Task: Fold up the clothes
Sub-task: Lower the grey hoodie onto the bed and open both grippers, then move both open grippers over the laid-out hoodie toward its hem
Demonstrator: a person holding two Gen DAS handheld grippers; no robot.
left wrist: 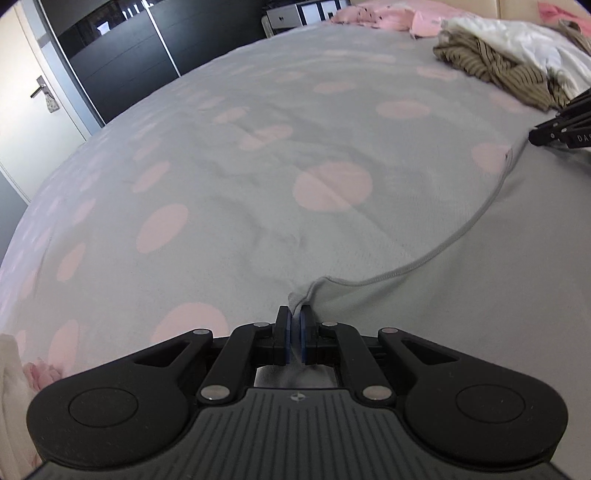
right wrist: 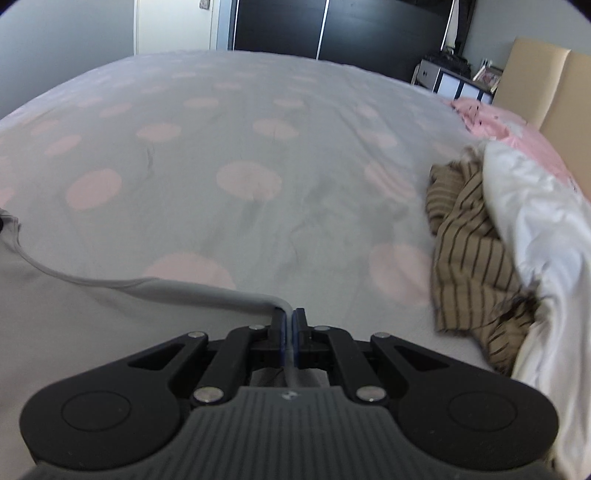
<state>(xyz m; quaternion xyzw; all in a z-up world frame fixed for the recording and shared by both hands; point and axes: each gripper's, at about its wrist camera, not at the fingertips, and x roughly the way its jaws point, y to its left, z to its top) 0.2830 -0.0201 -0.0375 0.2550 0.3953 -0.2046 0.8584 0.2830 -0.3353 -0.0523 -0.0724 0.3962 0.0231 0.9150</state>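
A plain grey garment [left wrist: 498, 295] lies spread on the bed, its ribbed edge [left wrist: 436, 254] curving between both grippers. My left gripper [left wrist: 294, 314] is shut on one corner of that edge, low over the bed. In the right wrist view the same grey garment [right wrist: 74, 317] stretches left, and my right gripper [right wrist: 288, 314] is shut on its rolled edge [right wrist: 207, 290]. The right gripper's black fingers [left wrist: 561, 129] show at the right margin of the left wrist view.
The bed cover [left wrist: 258, 166] is grey with pink dots. A brown striped garment [right wrist: 469, 251] and a white cloth [right wrist: 535, 221] are piled at the right, pink clothes [left wrist: 380, 16] farther back. A dark wardrobe [right wrist: 332, 29] and a white door [left wrist: 37, 92] stand beyond.
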